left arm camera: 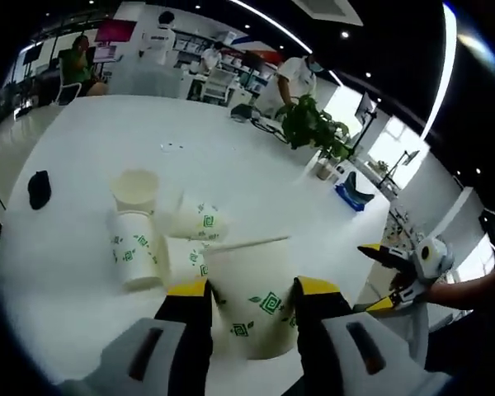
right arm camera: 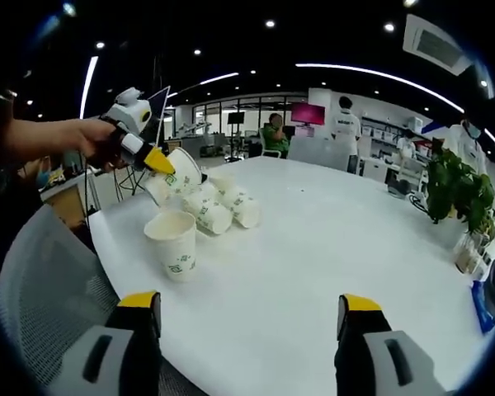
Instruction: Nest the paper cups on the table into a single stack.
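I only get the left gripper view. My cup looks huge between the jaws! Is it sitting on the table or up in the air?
Observer: Up in the air. In the right gripper view, the left gripper holds the cup tilted, clear of the table, by the cups lying on their sides.
Operator: Is the other gripper holding one too?
Observer: No. The right gripper has its jaws wide apart, with only bare tabletop between them.
Operator: What's next to it?
Observer: A grey mesh chair stands at the table's edge, beside its left jaw.
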The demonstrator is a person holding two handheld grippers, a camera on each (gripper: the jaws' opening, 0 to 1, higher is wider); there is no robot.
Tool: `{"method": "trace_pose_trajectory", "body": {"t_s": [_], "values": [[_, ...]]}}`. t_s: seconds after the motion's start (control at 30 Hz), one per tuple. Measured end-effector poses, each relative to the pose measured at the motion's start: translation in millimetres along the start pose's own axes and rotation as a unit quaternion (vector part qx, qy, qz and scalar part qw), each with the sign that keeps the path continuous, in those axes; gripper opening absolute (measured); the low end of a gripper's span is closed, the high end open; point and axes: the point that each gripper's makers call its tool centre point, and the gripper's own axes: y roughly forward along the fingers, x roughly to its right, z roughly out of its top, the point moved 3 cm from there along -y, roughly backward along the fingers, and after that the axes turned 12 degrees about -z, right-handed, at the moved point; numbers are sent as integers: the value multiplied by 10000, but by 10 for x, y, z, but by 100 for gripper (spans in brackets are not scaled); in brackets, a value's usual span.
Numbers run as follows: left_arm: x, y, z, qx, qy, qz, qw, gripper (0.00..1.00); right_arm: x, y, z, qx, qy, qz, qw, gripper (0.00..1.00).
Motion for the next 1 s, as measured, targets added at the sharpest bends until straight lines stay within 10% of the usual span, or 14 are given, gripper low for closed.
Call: {"method": "trace_pose_trajectory", "body": {"t_s": [1.0], "values": [[390, 308, -181, 57, 562, -742, 9956, 39, 2, 3, -3, -22, -27, -16, 10000, 89]]}}
